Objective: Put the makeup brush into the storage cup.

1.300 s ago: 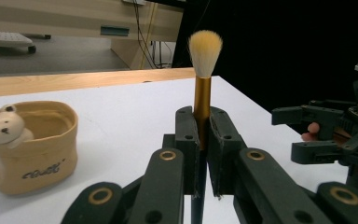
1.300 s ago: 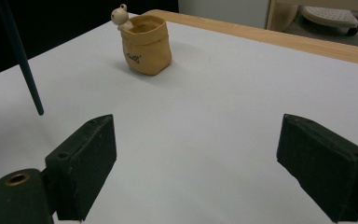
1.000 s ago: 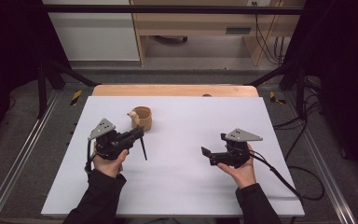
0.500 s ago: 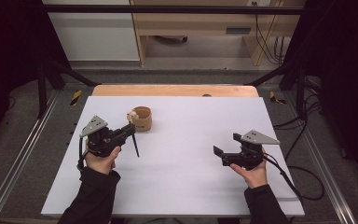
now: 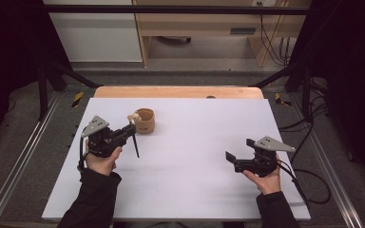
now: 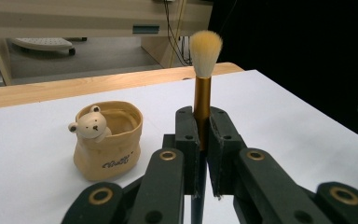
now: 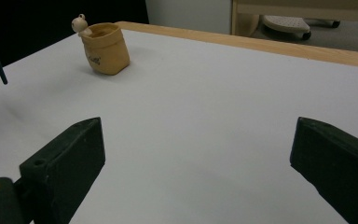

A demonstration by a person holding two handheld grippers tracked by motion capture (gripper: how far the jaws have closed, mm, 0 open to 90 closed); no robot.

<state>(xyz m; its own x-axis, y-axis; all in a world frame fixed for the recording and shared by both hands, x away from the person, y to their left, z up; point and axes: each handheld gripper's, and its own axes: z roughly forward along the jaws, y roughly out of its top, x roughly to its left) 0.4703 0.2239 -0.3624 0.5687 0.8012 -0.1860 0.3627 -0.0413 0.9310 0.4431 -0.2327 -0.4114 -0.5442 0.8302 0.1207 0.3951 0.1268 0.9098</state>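
Note:
My left gripper (image 5: 128,129) is shut on a makeup brush (image 6: 202,95), which stands upright between the jaws with its tan bristles on top and its dark handle (image 5: 135,145) pointing down over the white table (image 5: 195,185). A tan bag-shaped holder (image 5: 145,121) with a small bear on its rim stands just beyond and to the right of that gripper. The left gripper view has the holder (image 6: 107,142) left of the jaws. My right gripper (image 5: 238,149) hovers at the right side, open with nothing between its jaws (image 7: 196,140). From there the holder (image 7: 106,49) sits far off.
A wooden strip (image 5: 178,91) runs along the table's far edge. Metal rails (image 5: 24,156) flank the table, and cables (image 5: 309,180) lie on the floor at the right. Shelving stands beyond the table.
My left gripper has drifted left with the brush still held. My right gripper has moved right and a little nearer the front edge, still open.

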